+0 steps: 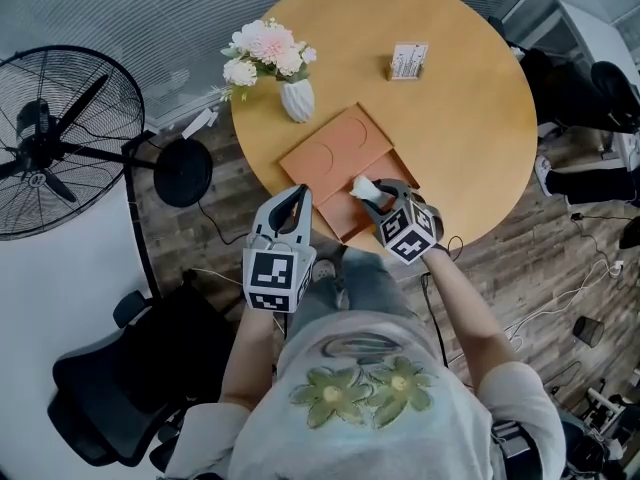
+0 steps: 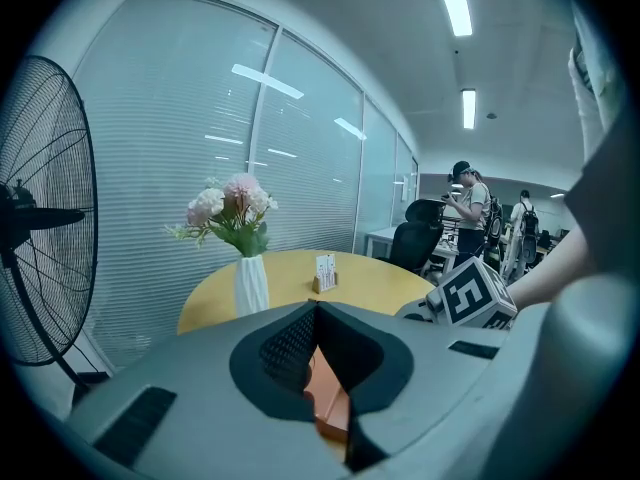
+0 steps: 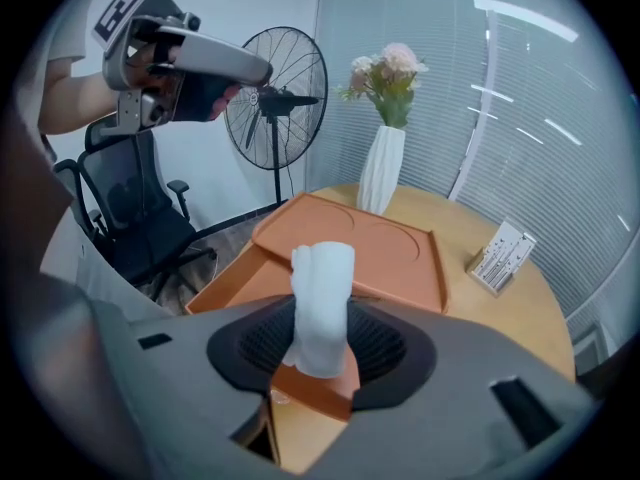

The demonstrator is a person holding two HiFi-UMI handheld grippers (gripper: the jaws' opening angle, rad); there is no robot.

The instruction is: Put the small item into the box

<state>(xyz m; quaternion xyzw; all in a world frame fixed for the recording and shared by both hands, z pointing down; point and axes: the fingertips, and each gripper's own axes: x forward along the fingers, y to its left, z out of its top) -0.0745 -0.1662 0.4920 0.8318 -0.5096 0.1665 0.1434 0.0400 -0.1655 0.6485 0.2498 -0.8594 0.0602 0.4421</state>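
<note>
Round surface [image 1: 470, 118] holds vase [image 1: 297, 99], card stand [image 1: 408, 61], orange box [image 1: 340, 158]; fan [image 1: 60, 143] nearby. Right claw [image 1: 372, 196] pinches white item [image 1: 363, 187]; left claw [image 1: 299, 194] pressed together.

No legible text at this moment. The card stand [image 1: 408, 61] on the round table [image 1: 480, 118] carries rows of print — too small to read. The left marker cube [image 1: 279, 279] and right marker cube [image 1: 410, 234] show black-and-white square patterns only — no letters or numbers.
</note>
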